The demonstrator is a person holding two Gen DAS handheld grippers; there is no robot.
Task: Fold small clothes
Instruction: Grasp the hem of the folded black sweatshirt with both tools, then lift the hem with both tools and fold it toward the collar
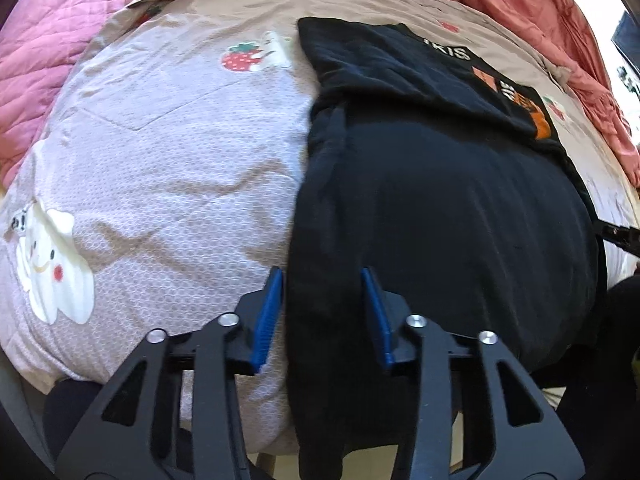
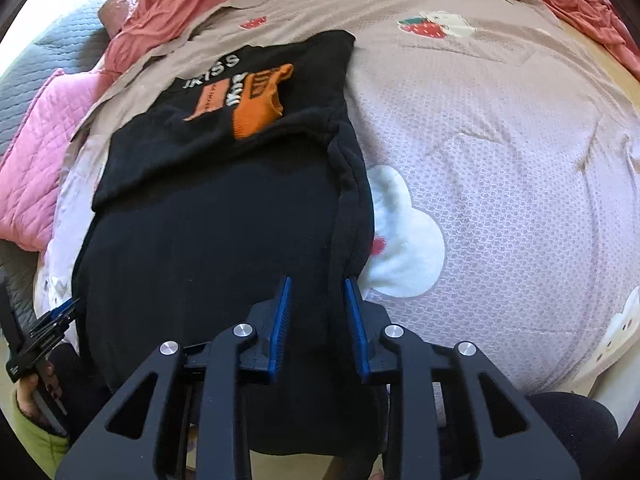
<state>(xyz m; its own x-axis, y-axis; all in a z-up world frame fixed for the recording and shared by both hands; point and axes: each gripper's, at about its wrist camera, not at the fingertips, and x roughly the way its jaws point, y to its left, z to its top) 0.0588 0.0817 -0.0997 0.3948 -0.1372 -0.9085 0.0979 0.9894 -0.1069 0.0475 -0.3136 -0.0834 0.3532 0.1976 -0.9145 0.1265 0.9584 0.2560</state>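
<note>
Strawberry-print sheet is carrying a black top, soft, limp, light, lying partly folded; left gripper and right gripper, jaws parted, are straddling its thick side edges, unclamped — best hold there.

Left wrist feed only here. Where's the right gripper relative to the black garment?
Observer: Right gripper sits at the right edge of the black garment, fingers either side of its thick fold.
Operator: Clamped?
Observer: Doesn't look it; the fingers stand well apart.
Operator: What's under that edge?
Observer: A white cloud patch on the bedspread, partly covered by the fold.
</note>
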